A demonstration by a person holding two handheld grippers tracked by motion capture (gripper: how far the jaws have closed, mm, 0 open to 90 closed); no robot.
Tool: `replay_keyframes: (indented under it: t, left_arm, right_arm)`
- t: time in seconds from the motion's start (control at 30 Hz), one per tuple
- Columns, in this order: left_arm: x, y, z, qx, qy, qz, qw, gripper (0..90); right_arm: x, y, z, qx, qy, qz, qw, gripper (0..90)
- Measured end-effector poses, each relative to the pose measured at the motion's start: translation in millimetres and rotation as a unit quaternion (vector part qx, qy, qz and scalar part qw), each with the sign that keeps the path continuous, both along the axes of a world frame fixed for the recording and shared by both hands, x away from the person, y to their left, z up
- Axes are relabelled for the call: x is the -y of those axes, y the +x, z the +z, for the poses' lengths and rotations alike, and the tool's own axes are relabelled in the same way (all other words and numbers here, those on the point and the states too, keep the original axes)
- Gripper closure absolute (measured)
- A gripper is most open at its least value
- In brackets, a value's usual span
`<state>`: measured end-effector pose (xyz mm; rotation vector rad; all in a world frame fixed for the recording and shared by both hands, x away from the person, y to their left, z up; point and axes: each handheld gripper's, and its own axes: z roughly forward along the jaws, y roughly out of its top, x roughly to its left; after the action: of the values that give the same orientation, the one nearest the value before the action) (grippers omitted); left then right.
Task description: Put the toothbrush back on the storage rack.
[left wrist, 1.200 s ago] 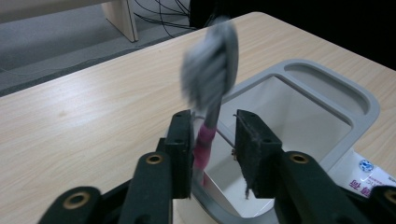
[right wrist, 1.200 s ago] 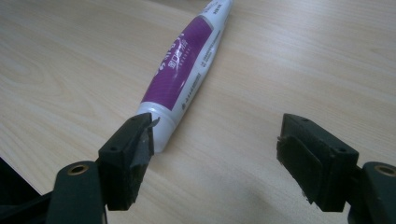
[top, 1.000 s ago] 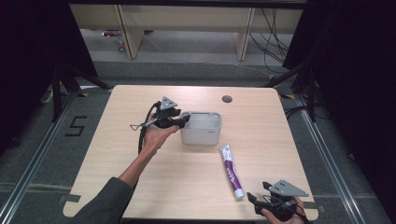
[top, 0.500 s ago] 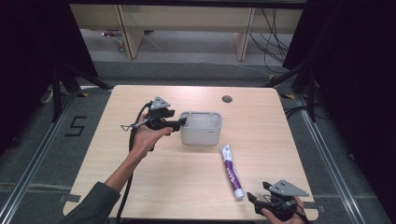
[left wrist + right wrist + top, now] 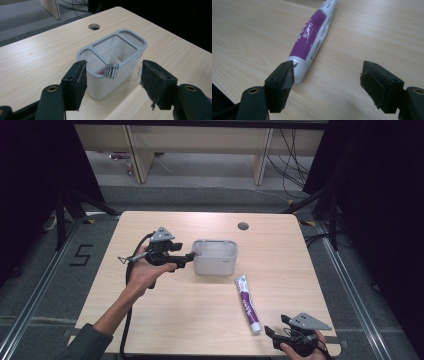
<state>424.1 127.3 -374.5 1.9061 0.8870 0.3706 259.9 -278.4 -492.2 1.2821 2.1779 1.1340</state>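
Left gripper (image 5: 113,82) held wide open, just beside the near end of a grey holder (image 5: 130,53), gripping nothing. Holder standing upright near the middle of the wooden table (image 5: 165,315), with three slots. Head of a toothbrush (image 5: 111,70) poking up at the rim of the nearest slot. Right gripper (image 5: 327,77) wide open too, low at the table's near edge. Purple and white tube (image 5: 312,40) lying flat, cap end just by one jaw, not pinched.
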Motion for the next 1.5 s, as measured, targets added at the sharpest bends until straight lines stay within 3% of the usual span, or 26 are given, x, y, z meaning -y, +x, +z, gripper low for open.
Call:
replay_keyframes:
  t: [0.13, 0.2, 0.23, 0.3, 0.33, 0.43, 0.47, 0.57, 0.67, 0.73, 0.97, 1.1, 1.17, 1.27, 1.33, 1.37, 1.4, 1.5]
  left_arm:
    - [-5.3, -10.5, 2.1, 0.0, -0.011, -0.006, 0.9999, 36.6]
    - [-7.5, -16.1, 2.3, 0.001, -0.01, -0.009, 0.9999, 35.8]
    - [-8.7, -18.7, 2.2, 0.001, -0.012, -0.01, 0.9999, 35.5]
    - [-11.5, -23.1, 2.1, 0.0, -0.014, -0.014, 0.9998, 34.8]
    - [-12.8, -25.7, 1.7, -0.002, -0.018, -0.015, 0.9997, 34.3]
    - [-16.9, -34.9, 0.4, -0.003, -0.019, -0.019, 0.9996, 31.7]
    - [-18.6, -37.8, -0.9, -0.003, -0.021, -0.022, 0.9995, 30.7]
    - [-23.5, -47.4, -4.3, -0.003, -0.026, -0.021, 0.9994, 28.4]
    - [-29.2, -54.5, -11.1, -0.002, -0.038, -0.028, 0.9989, 27.3]
    - [-34.3, -59.8, -15.2, -0.004, -0.037, -0.021, 0.9991, 26.7]
    - [-48.9, -66.6, -32.7, -0.006, -0.038, -0.011, 0.9992, 25.7]
    - [-58.3, -73.8, -43.9, -0.018, -0.068, -0.016, 0.9974, 25.2]
    - [-61.4, -77.6, -49.3, -0.015, -0.069, -0.017, 0.9973, 24.8]
    - [-65.1, -81.9, -56.1, -0.014, -0.046, -0.013, 0.9988, 23.4]
    - [-68.0, -83.2, -61.4, -0.013, -0.048, -0.013, 0.9987, 23.5]
    - [-69.6, -84.6, -62.7, -0.015, -0.048, -0.009, 0.9987, 23.5]
    - [-71.3, -85.6, -64.0, -0.016, -0.046, -0.01, 0.9987, 23.4]
    - [-75.4, -88.5, -68.1, -0.015, -0.049, -0.01, 0.9986, 23.3]
  right_arm:
    - [0.0, -0.2, 0.3, -0.002, 0.002, -0.001, 1.0, 27.4]
    - [-2.5, -2.5, 0.7, -0.022, 0.016, -0.01, 0.9996, 27.4]
    - [-0.8, -0.9, 0.5, -0.009, 0.006, -0.004, 0.9999, 27.4]
    - [-2.3, -2.2, 0.6, -0.019, 0.015, -0.01, 0.9997, 27.4]
    - [-0.1, -0.4, 0.3, -0.005, 0.003, -0.003, 1.0, 27.4]
    - [-2.4, -2.3, 0.8, -0.02, 0.016, -0.01, 0.9996, 27.4]
    - [0.4, -0.2, 0.7, -0.006, 0.002, 0.0, 1.0, 27.4]
    - [0.3, 0.1, -0.1, -0.001, 0.001, -0.002, 1.0, 27.4]
    - [-1.7, -1.7, 0.6, -0.014, 0.01, -0.008, 0.9998, 27.4]
    - [-0.4, -0.4, 0.6, -0.001, 0.001, -0.003, 1.0, 27.4]
    - [-0.8, -0.5, 0.7, -0.002, 0.0, -0.004, 1.0, 27.4]
    - [-0.7, -0.7, 0.9, -0.002, 0.001, -0.006, 1.0, 27.4]
    - [-0.6, -0.1, 0.5, -0.001, 0.0, -0.007, 1.0, 27.4]
    - [-1.1, -0.4, 0.5, -0.001, -0.001, -0.006, 1.0, 27.4]
    - [-4.0, -2.7, 1.2, -0.021, 0.014, -0.014, 0.9996, 27.4]
    - [-3.8, -2.6, 1.1, -0.019, 0.013, -0.014, 0.9996, 27.4]
    - [-1.3, -0.5, 0.8, -0.002, 0.0, -0.006, 1.0, 27.4]
    - [-1.3, -0.3, 0.7, -0.001, -0.001, -0.007, 1.0, 27.4]
